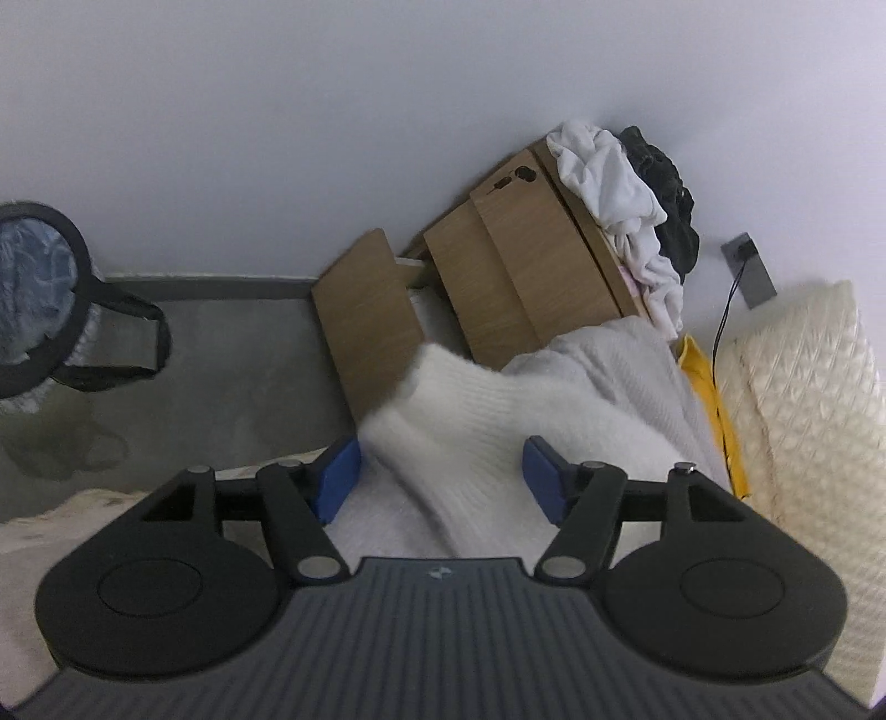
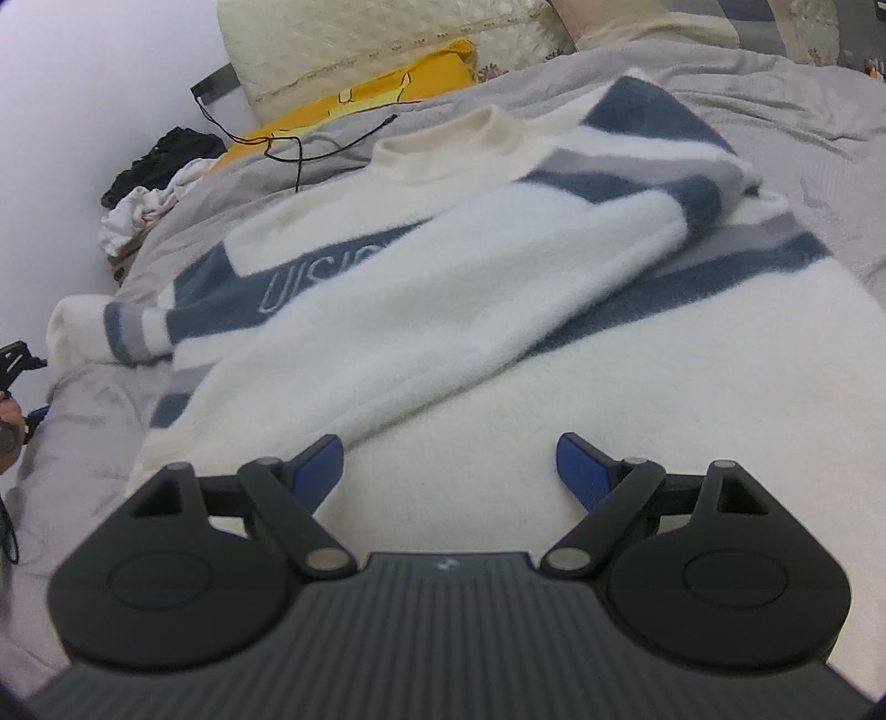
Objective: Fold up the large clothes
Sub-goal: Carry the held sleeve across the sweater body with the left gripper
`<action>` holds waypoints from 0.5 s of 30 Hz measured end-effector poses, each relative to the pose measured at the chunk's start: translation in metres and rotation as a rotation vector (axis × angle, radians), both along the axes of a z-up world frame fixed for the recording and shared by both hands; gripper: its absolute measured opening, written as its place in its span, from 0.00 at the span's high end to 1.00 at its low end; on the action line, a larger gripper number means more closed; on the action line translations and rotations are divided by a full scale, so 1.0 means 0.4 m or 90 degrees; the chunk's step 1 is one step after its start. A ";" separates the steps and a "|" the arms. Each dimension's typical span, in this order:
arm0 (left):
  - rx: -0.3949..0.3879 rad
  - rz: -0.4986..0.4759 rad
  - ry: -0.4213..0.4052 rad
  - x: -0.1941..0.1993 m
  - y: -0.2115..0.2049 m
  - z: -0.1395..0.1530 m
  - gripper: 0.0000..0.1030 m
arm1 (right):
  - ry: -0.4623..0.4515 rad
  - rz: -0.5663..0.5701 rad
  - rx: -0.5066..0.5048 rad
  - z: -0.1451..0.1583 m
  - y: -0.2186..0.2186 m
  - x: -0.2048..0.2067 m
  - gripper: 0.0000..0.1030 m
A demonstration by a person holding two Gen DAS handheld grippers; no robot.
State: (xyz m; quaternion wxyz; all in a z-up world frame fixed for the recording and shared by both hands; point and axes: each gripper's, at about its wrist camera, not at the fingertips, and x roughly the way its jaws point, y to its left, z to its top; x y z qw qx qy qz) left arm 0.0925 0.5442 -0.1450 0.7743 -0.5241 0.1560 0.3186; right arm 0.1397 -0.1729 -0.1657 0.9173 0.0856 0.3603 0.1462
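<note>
Sweater [image 2: 387, 310] lies ahead of right gripper [image 2: 448, 471], jaws wide, empty; left gripper [image 1: 440, 476] open astride cuff [image 1: 443, 399].

The sweater [image 2: 454, 266] lies flat on the bed [image 2: 803, 127], one sleeve [image 2: 498, 277] folded across its chest. Behind its collar lie a cable [image 2: 310, 149] and a pillow [image 2: 360, 44]. To the left (off the bed's edge) a cabinet [image 1: 498, 266] carries a heap of clothes [image 1: 620, 194].

Soft even light, fisheye warp, slight blur, dark corners.
</note>
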 end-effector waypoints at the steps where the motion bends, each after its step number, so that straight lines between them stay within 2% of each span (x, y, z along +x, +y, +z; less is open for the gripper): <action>1: -0.004 -0.003 0.001 0.011 0.005 0.000 0.33 | 0.001 -0.002 -0.001 -0.001 0.003 0.004 0.15; 4: 0.011 -0.012 0.006 0.038 0.011 0.017 0.33 | 0.001 -0.007 -0.005 0.000 0.009 0.013 0.15; 5: 0.025 -0.020 0.011 0.049 0.013 0.025 0.39 | 0.001 -0.009 -0.004 0.000 0.009 0.014 0.15; 6: 0.045 -0.029 0.024 0.060 0.014 0.037 0.51 | 0.001 -0.010 -0.004 0.001 0.010 0.016 0.16; 7: 0.064 -0.030 0.040 0.067 0.016 0.050 0.58 | -0.001 -0.011 -0.006 0.001 0.011 0.016 0.16; 8: 0.083 -0.033 0.050 0.074 0.016 0.063 0.74 | -0.002 -0.011 -0.008 0.002 0.012 0.015 0.17; 9: 0.093 -0.037 0.045 0.075 0.019 0.075 0.85 | -0.002 -0.012 -0.008 0.002 0.012 0.014 0.17; 11: 0.124 -0.037 0.042 0.071 0.019 0.108 0.91 | -0.001 -0.015 -0.006 0.003 0.013 0.014 0.17; 15: 0.177 -0.049 0.027 0.061 0.009 0.203 0.92 | -0.005 -0.012 -0.002 0.012 0.013 0.012 0.18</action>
